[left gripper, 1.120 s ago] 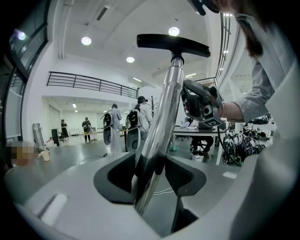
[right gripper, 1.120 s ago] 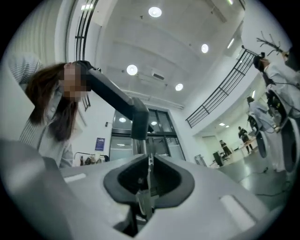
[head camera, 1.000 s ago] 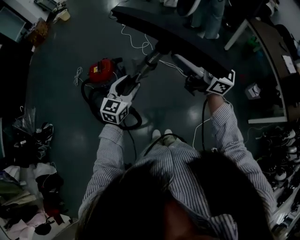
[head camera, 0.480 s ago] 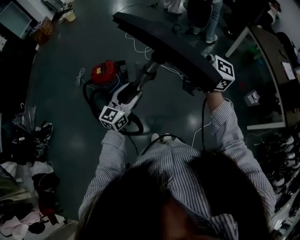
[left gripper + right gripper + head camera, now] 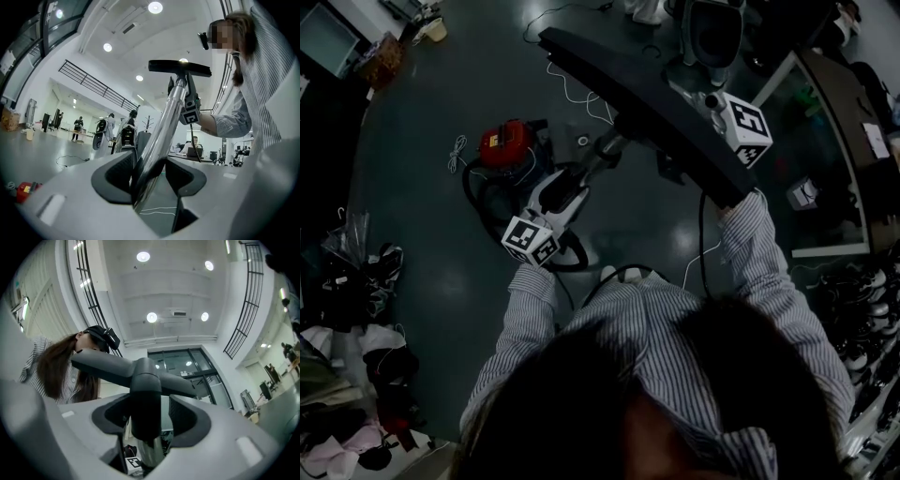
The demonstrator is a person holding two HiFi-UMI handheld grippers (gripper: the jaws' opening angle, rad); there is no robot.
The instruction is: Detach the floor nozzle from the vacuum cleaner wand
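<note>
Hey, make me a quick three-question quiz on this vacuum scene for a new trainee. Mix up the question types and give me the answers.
1. True or false: the floor nozzle lies on the floor.
2. What is the left gripper clamped on?
3. The vacuum canister on the floor is: A red, B blue, C yellow.
Key: 1 false, it is held up in the air on the wand; 2 the wand; 3 A.

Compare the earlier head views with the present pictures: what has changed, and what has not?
The right claw lifted from beside the floor nozzle to over its right end; its jaws are opening, the nozzle's neck between them. The left claw stays clamped on the wand.
</note>
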